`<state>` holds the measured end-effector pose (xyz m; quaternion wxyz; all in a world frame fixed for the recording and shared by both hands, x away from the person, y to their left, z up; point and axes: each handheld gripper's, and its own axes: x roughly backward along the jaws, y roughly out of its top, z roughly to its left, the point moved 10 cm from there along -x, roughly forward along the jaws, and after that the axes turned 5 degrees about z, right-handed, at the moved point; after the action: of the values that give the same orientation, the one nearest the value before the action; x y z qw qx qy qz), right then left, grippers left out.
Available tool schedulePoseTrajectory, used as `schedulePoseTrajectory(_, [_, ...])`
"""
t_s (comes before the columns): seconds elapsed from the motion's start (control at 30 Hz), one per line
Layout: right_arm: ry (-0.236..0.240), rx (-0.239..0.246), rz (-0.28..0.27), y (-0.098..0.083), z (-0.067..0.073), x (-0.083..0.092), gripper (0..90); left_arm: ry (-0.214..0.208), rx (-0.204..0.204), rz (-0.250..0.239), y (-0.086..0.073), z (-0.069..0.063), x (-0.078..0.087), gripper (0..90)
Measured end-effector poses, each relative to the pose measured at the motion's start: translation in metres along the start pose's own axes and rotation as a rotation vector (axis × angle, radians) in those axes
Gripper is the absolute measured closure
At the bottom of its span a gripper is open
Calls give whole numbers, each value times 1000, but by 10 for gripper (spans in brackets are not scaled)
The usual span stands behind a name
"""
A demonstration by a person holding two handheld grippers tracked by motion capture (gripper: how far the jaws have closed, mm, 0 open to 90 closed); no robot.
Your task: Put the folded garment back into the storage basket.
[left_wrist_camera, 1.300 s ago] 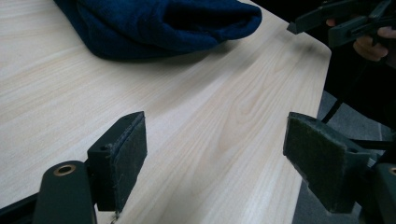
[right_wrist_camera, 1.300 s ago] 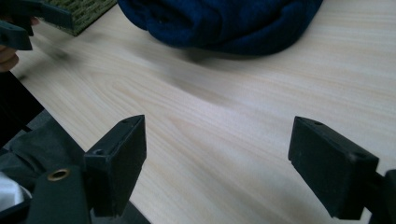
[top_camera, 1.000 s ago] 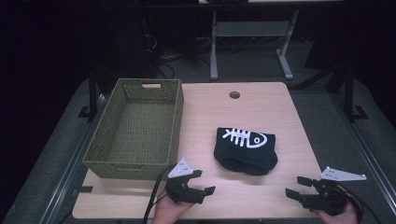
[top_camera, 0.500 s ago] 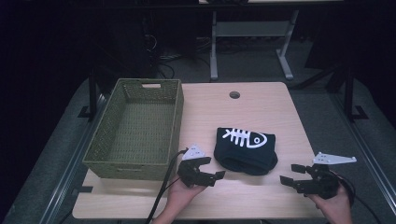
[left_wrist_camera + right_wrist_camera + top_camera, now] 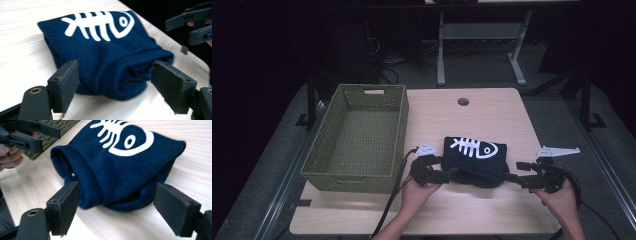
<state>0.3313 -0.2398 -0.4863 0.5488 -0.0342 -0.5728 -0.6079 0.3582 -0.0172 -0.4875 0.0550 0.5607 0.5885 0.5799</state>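
A folded navy garment with a white fishbone print (image 5: pixel 474 160) lies on the wooden table (image 5: pixel 492 115), right of the woven basket (image 5: pixel 357 137). Left gripper (image 5: pixel 451 176) and right gripper (image 5: pixel 512 177) flank its near corners, jaws wide apart, holding nothing

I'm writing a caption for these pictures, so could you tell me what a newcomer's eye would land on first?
First, the folded navy garment with its white fish skeleton print, lying near the front of the wooden table. The left gripper and right gripper flank it, both open. Left of it stands an empty green woven basket.
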Motion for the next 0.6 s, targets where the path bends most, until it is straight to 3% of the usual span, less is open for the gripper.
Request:
schedulePoseTrajectory(0.4, [19, -66, 21, 12, -22, -20, 227, 38, 72, 50, 10, 31, -26, 245])
schedulePoseTrajectory(0.6, [-12, -92, 67, 15, -34, -38, 240, 27, 117, 91, 5, 40, -45, 294])
